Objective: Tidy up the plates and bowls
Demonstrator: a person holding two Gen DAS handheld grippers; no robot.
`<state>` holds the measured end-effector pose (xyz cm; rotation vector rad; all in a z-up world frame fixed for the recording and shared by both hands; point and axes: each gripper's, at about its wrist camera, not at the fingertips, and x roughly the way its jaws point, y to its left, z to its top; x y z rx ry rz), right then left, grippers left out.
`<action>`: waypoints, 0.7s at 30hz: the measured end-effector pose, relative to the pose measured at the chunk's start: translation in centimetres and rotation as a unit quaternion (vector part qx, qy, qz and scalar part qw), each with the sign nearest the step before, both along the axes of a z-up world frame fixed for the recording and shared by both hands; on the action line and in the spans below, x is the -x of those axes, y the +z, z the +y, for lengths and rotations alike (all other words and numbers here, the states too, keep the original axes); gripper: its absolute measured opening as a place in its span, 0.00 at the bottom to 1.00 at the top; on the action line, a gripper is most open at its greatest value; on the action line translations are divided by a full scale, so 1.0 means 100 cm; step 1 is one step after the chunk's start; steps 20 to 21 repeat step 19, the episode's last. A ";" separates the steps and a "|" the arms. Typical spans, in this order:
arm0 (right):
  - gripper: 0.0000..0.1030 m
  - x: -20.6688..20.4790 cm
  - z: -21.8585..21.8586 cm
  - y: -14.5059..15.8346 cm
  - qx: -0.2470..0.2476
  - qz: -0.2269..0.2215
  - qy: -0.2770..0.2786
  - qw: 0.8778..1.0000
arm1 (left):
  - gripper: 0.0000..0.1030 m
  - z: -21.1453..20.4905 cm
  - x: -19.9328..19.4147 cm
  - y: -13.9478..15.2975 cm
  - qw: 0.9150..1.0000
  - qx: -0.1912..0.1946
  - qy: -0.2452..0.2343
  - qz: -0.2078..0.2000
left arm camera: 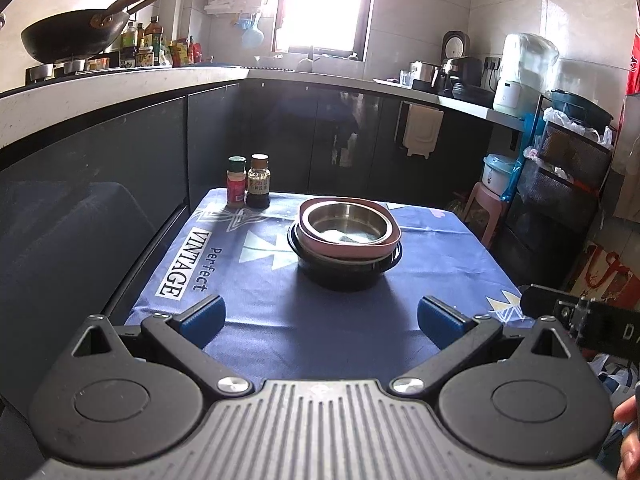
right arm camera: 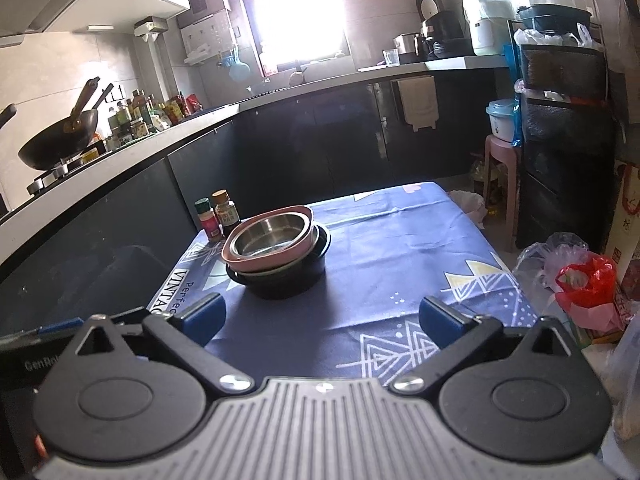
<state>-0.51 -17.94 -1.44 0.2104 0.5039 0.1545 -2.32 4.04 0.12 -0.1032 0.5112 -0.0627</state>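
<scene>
Showing red bag [right arm camera: 586, 280] only rightward, bowls [left arm camera: 345, 236] stacked

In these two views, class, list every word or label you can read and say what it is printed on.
"VINTAGE": on the blue tablecloth, white box.
"Perfect": on the tablecloth, beside it.
"GenRo", cut off: on the left claw's body, seen in the right wrist view.
Two seasoning bottles: labels too small to read.
Red hanging: characters blurred.

A steel bowl [left arm camera: 347, 222] nests in a pink dish [left arm camera: 348, 246] atop a black bowl [left arm camera: 344, 276].
</scene>
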 end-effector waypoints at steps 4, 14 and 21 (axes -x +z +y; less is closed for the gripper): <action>0.97 0.002 0.003 0.002 0.006 -0.007 -0.001 1.000 | 1.00 0.004 0.001 0.000 1.000 -0.001 0.005 -0.002; 0.97 -0.005 0.007 0.003 0.007 -0.007 0.002 1.000 | 1.00 0.008 -0.001 0.001 1.000 0.001 0.010 -0.005; 0.97 -0.007 0.009 0.002 0.007 -0.003 0.003 1.000 | 1.00 0.009 -0.003 0.000 1.000 0.001 0.009 -0.004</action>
